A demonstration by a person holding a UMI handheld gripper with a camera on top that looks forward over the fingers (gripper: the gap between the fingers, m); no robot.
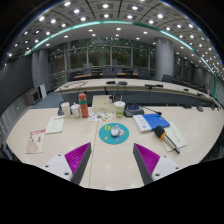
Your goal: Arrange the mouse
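Note:
A small white mouse (115, 130) lies on a round teal mouse mat (114, 133) in the middle of the beige table (110, 165). My gripper (112, 158) is open, its two magenta pads (76, 157) spread wide apart. The mat and mouse lie just beyond the fingertips, centred between them. Nothing is between the fingers but bare table.
Cups and a red can (84, 106) stand at the back left, a green-banded cup (119, 108) behind the mat. A blue book (152, 122) and dark tools lie to the right. Papers (35, 141) lie at the left. Office desks stand beyond.

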